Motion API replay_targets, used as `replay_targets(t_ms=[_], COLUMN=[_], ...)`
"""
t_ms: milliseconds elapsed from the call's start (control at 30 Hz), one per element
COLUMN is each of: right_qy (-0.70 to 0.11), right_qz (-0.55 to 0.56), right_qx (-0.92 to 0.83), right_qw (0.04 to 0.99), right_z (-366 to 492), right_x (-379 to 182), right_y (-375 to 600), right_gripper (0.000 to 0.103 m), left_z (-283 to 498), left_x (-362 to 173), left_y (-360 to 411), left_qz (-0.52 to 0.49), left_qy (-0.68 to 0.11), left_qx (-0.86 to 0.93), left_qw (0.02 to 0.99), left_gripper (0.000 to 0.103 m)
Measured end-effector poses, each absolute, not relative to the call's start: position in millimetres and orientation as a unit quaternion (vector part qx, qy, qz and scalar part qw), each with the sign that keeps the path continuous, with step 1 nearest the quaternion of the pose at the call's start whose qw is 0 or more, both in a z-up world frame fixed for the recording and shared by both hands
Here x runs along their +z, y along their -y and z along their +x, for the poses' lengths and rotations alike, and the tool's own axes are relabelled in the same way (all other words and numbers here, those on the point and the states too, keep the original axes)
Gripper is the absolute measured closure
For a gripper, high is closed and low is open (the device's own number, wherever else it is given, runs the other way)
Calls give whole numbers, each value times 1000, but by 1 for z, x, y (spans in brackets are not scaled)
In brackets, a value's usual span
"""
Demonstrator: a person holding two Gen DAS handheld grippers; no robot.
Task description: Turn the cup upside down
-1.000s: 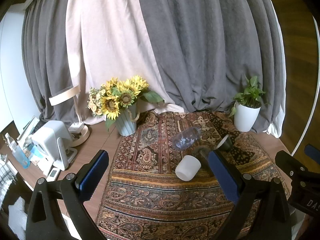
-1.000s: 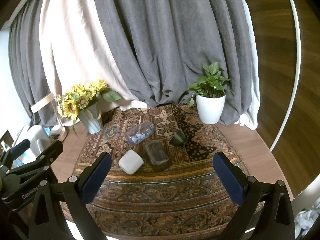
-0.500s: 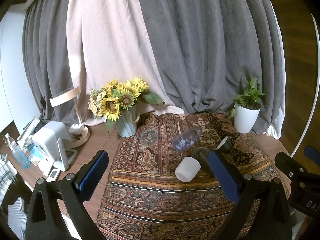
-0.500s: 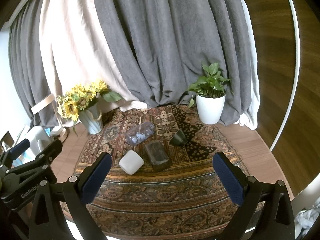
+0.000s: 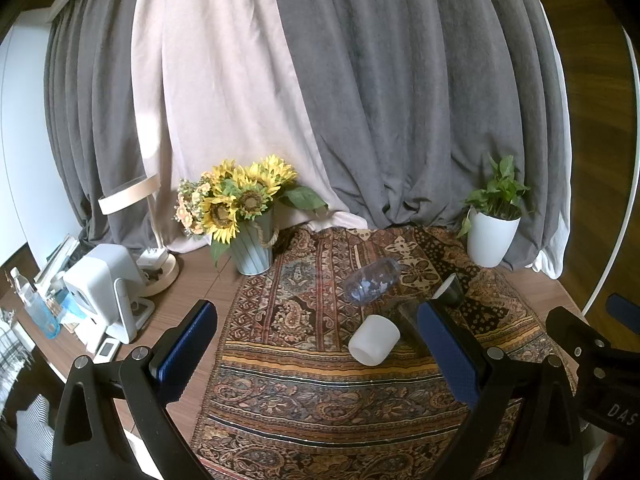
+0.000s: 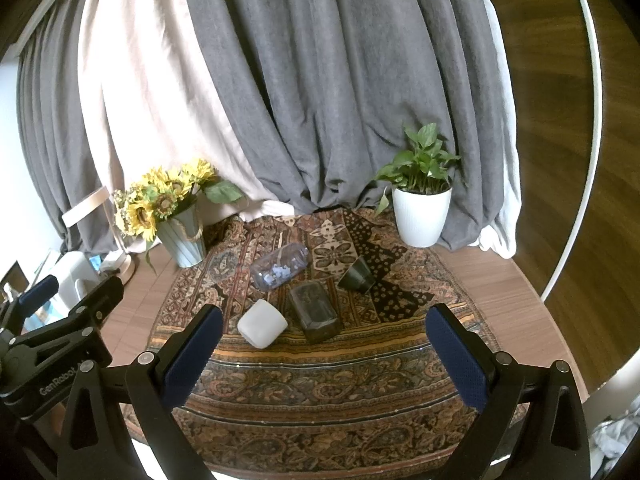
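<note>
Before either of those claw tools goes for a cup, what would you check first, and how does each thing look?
1. Left gripper jaws wide apart, nothing between them: ok.
2. Right gripper jaws wide apart, nothing between them: ok.
3. White cup lies on its side on the rug, apart from its neighbours: ok.
4. Dark glass and clear bottle lie close by; room to reach in: cannot tell.
5. Small dark cup also tipped over; which cup is meant: cannot tell.
</note>
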State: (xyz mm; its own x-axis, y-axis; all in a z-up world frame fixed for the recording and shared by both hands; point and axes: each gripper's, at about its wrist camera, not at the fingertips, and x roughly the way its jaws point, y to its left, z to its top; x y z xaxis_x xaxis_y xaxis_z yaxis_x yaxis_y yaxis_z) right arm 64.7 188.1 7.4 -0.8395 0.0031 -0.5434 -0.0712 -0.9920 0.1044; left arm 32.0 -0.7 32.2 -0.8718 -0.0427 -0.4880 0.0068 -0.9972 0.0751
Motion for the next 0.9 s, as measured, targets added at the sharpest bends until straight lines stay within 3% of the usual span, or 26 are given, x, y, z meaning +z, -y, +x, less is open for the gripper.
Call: replay_targets(t_ms=[367,900], right_qy=[-58,-25], right_qz=[-315,-407], right_qx=[947,912], right_qw=[10,-45], right_z=[41,-55], right_x=[-9,-79], right_y=[-196,-203], right_gripper=[1,1], left_z=[11,-50], left_x=[17,-55], left_y=[-13,-23], left_qz=[282,375], left_qy=[40,38], left_qx=[-958,-922], left_qw=[18,82], left_gripper=[0,0])
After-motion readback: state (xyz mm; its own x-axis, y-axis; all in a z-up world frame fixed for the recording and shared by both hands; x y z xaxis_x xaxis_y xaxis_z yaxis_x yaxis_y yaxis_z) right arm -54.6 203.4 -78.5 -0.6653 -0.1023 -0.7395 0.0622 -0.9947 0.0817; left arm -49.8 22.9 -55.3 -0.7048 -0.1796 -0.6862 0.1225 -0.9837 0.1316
